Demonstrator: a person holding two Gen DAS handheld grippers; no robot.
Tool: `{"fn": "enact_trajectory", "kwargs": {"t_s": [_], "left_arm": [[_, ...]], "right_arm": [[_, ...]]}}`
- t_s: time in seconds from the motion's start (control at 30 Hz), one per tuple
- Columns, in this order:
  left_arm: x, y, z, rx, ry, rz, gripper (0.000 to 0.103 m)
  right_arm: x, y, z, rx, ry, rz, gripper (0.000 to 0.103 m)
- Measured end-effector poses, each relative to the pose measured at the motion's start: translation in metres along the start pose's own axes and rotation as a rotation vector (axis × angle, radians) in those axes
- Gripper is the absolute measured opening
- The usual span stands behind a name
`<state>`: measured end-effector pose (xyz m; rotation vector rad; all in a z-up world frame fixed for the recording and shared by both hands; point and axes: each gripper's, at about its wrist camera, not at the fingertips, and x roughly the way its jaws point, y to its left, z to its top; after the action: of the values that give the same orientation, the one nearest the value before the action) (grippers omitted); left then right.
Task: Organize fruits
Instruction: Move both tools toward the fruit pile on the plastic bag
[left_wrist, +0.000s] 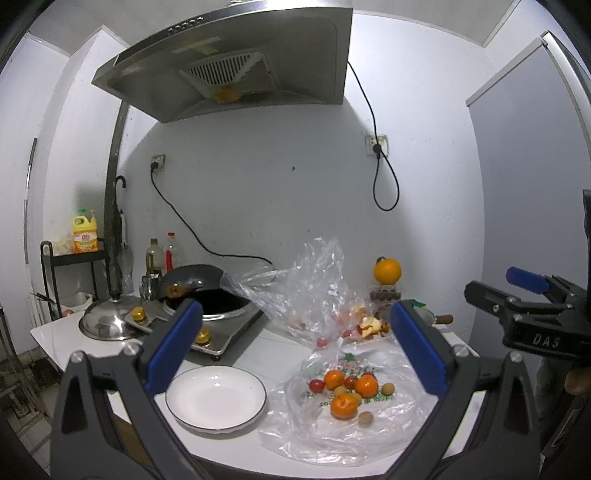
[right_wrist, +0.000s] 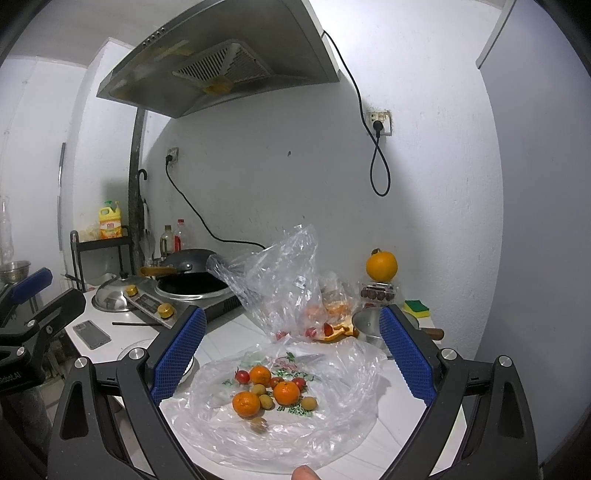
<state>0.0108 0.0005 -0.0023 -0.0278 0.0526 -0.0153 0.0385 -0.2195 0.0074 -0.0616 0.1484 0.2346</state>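
Observation:
A flat clear plastic bag (left_wrist: 332, 435) lies on the white counter with loose fruit on it: three tangerines (left_wrist: 344, 406), red cherry tomatoes (left_wrist: 316, 385) and tan longans (left_wrist: 365, 419). Left of the bag sits an empty white plate (left_wrist: 216, 398). My left gripper (left_wrist: 295, 347) hangs open above the plate and bag, holding nothing. In the right wrist view my right gripper (right_wrist: 293, 354) is also open and empty, above the tangerines (right_wrist: 286, 392), tomatoes (right_wrist: 242, 376) and longans (right_wrist: 308, 403). Its left finger hides most of the plate (right_wrist: 133, 346).
A crumpled clear bag (left_wrist: 306, 291) with peel and tomatoes stands behind the fruit. A large orange (left_wrist: 387, 271) tops a clear box at the back right. A wok on a cooker (left_wrist: 210, 295), pot lid (left_wrist: 107, 319), phone (right_wrist: 91, 334), small pot (right_wrist: 365, 325) and sponge (right_wrist: 416, 308) crowd the counter.

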Motion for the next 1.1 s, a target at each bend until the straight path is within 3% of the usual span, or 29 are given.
{"fn": "enact_trajectory", "kwargs": {"t_s": [0.27,0.6,0.93,1.07,1.1], "left_arm": [[0.027,-0.005,-0.012,0.005,0.054,-0.023,0.103],[0.076,-0.004,-0.046,0.01,0.165,-0.033,0.103],[0.116,0.01,-0.085,0.006,0.277,-0.045,0.103],[0.124,0.012,-0.097,0.005,0.305,-0.055,0.103],[0.126,0.013,-0.1,0.006,0.312,-0.058,0.103]], "right_arm": [[0.016,-0.01,-0.006,-0.007,0.041,-0.027,0.097],[0.07,-0.031,-0.043,0.028,0.19,-0.053,0.097],[0.12,-0.019,-0.079,-0.024,0.361,0.038,0.096],[0.142,-0.009,-0.099,-0.066,0.453,0.075,0.068],[0.146,-0.007,-0.104,-0.077,0.473,0.078,0.066]]}}
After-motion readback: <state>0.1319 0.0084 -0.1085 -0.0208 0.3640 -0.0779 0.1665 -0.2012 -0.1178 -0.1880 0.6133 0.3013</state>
